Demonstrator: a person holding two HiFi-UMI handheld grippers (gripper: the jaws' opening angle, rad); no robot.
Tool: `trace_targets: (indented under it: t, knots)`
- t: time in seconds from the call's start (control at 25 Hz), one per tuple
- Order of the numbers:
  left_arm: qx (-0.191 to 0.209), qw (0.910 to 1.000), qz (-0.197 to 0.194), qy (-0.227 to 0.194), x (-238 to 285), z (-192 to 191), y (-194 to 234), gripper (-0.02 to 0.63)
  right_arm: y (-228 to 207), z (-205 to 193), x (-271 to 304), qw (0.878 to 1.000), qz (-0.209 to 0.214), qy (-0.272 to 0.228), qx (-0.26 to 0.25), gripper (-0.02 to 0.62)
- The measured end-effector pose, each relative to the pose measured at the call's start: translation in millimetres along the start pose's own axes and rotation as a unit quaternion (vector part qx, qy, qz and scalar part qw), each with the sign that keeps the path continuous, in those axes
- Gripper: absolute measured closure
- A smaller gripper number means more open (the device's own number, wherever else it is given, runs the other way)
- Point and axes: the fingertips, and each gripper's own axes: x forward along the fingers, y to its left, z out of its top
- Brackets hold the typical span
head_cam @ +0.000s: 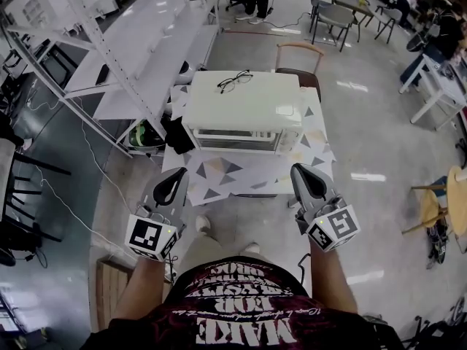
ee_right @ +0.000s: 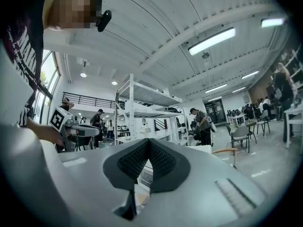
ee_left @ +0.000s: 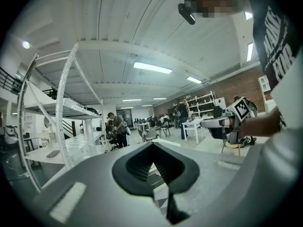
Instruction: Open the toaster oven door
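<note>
Two grippers hang at waist height in front of the person, the left gripper (head_cam: 173, 183) and the right gripper (head_cam: 310, 181). Each has its jaws drawn together at the tips with nothing between them. The toaster oven (head_cam: 244, 111) sits on a small patterned table (head_cam: 219, 175) just ahead, well clear of both grippers, with a pair of glasses (head_cam: 234, 80) lying on its top. Its glass door (head_cam: 237, 138) faces the person and looks closed.

I'd say the task hasn't really begun; this is the approach. The next move calls for one gripper to reach forward and down and spread its jaws. It must then find the door's top edge or handle, which I can't pick out from here.
</note>
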Motion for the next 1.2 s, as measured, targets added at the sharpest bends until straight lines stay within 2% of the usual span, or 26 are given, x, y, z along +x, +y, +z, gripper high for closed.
trace_targets:
  t: [0.28, 0.56, 0.76, 1.2]
  knots:
    - [0.000, 0.9999, -0.014, 0.006, 13, -13, 17, 0.604, -8, -8, 18, 1.000, -0.014, 0.003, 0.007, 0.569]
    - [-0.018, 0.9992, -0.034, 0.009, 57, -30, 49, 0.604, -17, -7, 51, 1.000, -0.025, 0.012, -0.005, 0.569]
    - [-0.010, 0.9988, -0.047, 0.009, 81, -32, 64, 0.604, -30, -5, 78, 0.999, -0.033, 0.013, -0.004, 0.569]
    - [-0.013, 0.9970, -0.062, 0.045, 120, -64, 92, 0.604, -50, -10, 124, 0.999, -0.035, 0.021, -0.001, 0.569]
